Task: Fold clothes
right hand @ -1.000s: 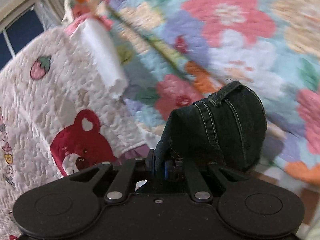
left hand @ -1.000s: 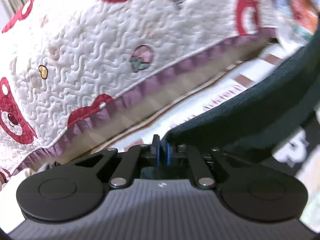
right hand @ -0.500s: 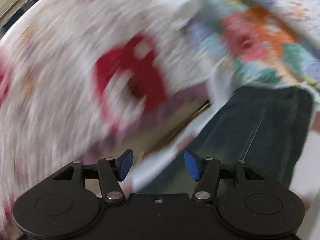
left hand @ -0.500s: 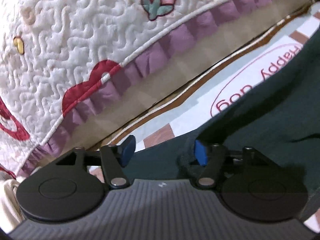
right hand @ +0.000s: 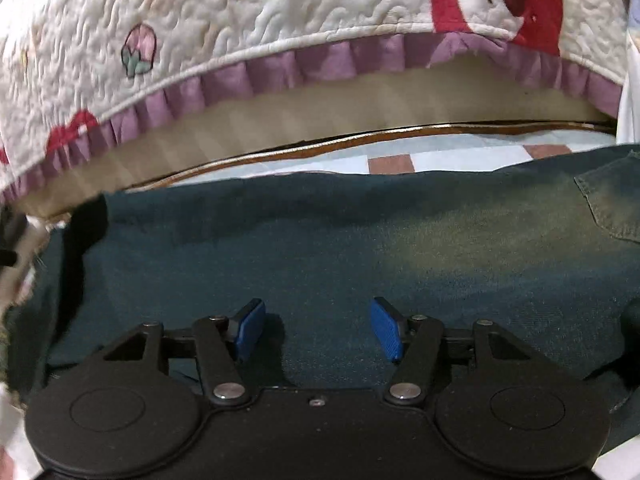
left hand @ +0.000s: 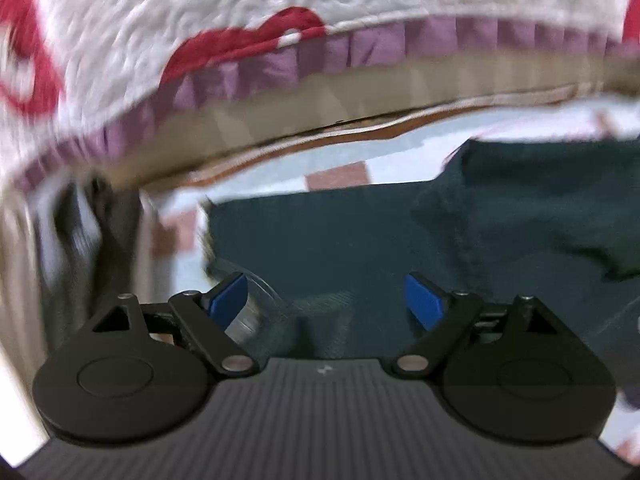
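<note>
A dark teal denim garment (left hand: 360, 232) lies spread flat on a pale checked sheet (left hand: 272, 172). The left wrist view is blurred. My left gripper (left hand: 325, 296) hovers low over the garment's near left corner, its jaws opening, with only flat cloth beneath the gap. In the right wrist view the same garment (right hand: 360, 240) fills the middle, with a stitched pocket (right hand: 612, 204) at the right. My right gripper (right hand: 319, 322) stands open just above the cloth, and its blue pads (right hand: 386, 328) grip nothing.
A white quilt (right hand: 280, 8) with red bears and a purple frill hangs along the far side, above a beige edge (right hand: 360, 104). The checked sheet (right hand: 440, 156) shows beyond the garment. The quilt (left hand: 200, 8) also fills the top of the left wrist view.
Both grippers were shut on lifted dark denim a second ago. They have let go and opened wide, and both have dropped lower. The garment now lies flat on the sheet.
</note>
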`<action>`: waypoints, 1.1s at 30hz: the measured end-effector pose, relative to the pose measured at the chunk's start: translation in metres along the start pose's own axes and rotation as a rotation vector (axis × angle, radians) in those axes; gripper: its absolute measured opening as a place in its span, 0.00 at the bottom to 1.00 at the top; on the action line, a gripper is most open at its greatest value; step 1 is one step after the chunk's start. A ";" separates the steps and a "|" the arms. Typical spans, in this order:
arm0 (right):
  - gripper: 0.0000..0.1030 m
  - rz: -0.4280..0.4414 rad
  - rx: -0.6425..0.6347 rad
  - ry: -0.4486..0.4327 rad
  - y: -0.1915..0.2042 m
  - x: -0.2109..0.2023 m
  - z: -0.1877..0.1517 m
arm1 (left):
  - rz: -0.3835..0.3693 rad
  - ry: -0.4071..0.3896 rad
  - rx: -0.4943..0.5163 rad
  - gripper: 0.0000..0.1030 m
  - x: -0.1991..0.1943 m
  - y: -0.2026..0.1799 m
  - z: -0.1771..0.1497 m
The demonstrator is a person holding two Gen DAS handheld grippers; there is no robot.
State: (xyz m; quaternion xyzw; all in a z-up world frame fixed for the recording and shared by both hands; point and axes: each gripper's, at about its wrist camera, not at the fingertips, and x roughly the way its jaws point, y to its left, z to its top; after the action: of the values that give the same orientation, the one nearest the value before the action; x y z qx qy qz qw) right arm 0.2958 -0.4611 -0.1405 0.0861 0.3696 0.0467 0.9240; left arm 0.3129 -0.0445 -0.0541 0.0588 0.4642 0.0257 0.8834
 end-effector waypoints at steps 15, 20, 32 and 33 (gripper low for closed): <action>0.66 0.055 -0.030 -0.029 0.008 0.018 -0.008 | 0.097 -0.146 -0.002 0.83 0.006 -0.069 -0.061; 0.66 0.057 -0.017 -0.008 0.009 0.015 -0.005 | 0.027 -0.113 0.013 0.83 0.018 -0.087 -0.057; 0.66 0.054 0.004 -0.035 0.007 0.003 -0.003 | 0.274 -0.111 0.133 0.01 0.021 -0.068 -0.036; 0.66 0.053 0.004 -0.045 0.007 0.002 -0.002 | 0.315 -0.131 0.112 0.01 0.016 -0.053 -0.027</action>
State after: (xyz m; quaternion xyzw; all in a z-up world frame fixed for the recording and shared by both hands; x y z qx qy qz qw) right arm 0.2954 -0.4541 -0.1416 0.0988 0.3466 0.0686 0.9302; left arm 0.2998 -0.0937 -0.0892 0.1815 0.3916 0.1339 0.8921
